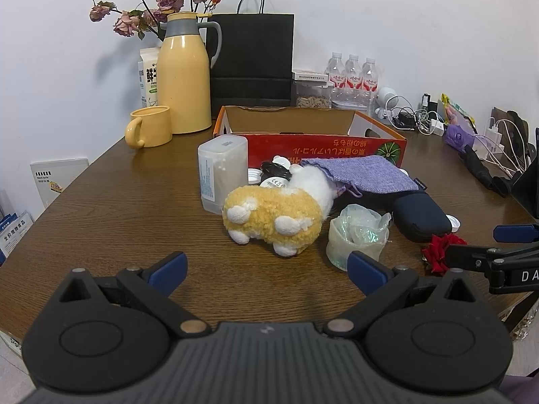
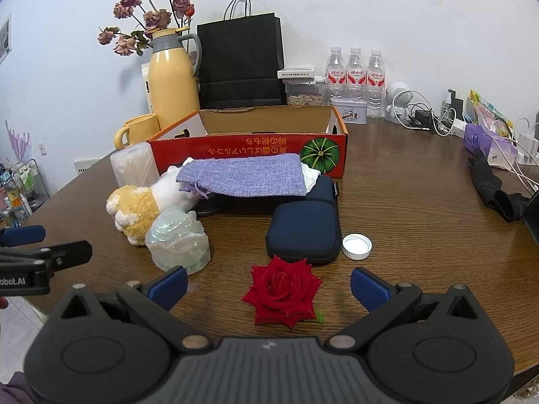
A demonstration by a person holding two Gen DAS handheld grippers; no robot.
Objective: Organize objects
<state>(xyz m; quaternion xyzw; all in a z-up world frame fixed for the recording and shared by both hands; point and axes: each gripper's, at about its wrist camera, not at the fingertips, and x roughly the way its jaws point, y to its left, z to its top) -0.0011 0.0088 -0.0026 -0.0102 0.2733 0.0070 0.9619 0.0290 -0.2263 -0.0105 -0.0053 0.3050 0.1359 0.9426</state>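
We hold the left gripper (image 1: 267, 271) low over the wooden table (image 1: 118, 202) with its blue-tipped jaws spread wide and nothing between them. Straight ahead of it lies a yellow-and-white plush toy (image 1: 273, 215) on its side, and just ahead to its right stands a crumpled translucent plastic cup (image 1: 357, 235), close to the right fingertip. Beyond the plush we see a frosted plastic container (image 1: 220, 176) standing upright, and farther still the open red cardboard box (image 1: 313, 141). A purple fabric pouch (image 1: 363, 175) lies draped over the plush's far end, with a navy zip case (image 1: 421, 215) to the right of it.

Our right gripper (image 2: 269, 286) is also wide open, gripping nothing. A red rose head (image 2: 284, 291) rests on the table directly between its two fingertips, touching neither one. Just ahead of the rose lies the navy zip case, and a white bottle cap (image 2: 357, 246) sits beside that case, ahead of the right fingertip. The plastic cup stands ahead of the left fingertip, close to it.

Far behind the box, against the wall, we see a yellow thermos jug (image 1: 185, 77), a yellow mug (image 1: 150, 127), a black paper bag (image 1: 251, 57) and three water bottles (image 1: 352, 72)
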